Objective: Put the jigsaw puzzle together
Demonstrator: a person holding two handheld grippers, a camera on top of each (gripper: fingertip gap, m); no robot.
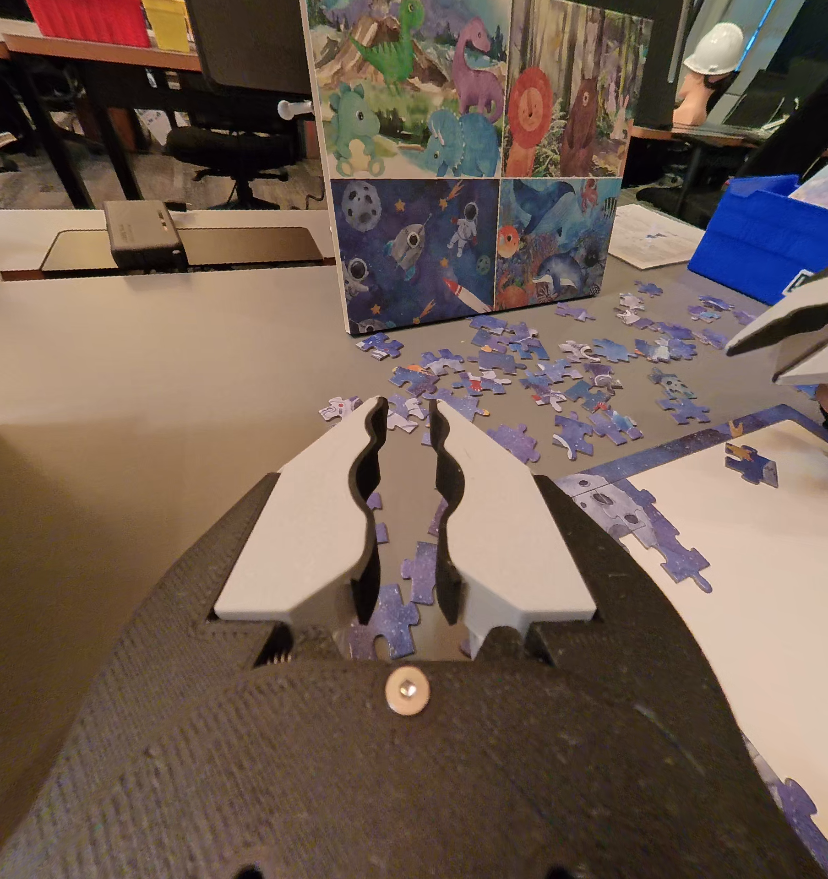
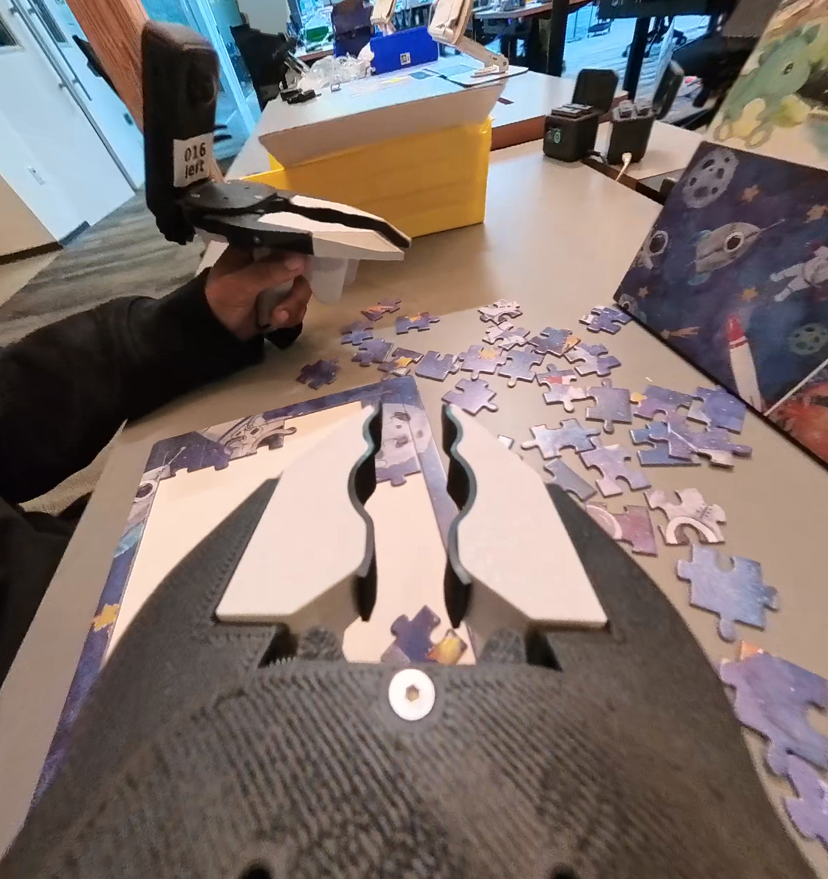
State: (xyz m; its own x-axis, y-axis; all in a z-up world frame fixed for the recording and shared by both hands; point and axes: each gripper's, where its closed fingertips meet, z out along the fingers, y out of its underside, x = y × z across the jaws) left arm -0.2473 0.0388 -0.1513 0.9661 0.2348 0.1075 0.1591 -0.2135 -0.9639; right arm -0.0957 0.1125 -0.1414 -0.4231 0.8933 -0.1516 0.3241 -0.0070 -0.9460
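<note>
Above the grey table [image 1: 117, 356] we hold our left gripper [image 1: 406, 409] slightly parted and empty over loose puzzle pieces [image 1: 521, 366]; our right gripper [image 2: 411, 414] hangs apart, bare, over the puzzle tray's [image 2: 307, 404] corner.

The black body of the left gripper [image 1: 405, 414] is covering several puzzle pieces [image 1: 419, 568] beneath its fingers. The right gripper [image 2: 412, 414] is masking much of the puzzle tray [image 2: 279, 423]; a piece [image 2: 426, 635] under it is looking blurred, perhaps starred.
</note>
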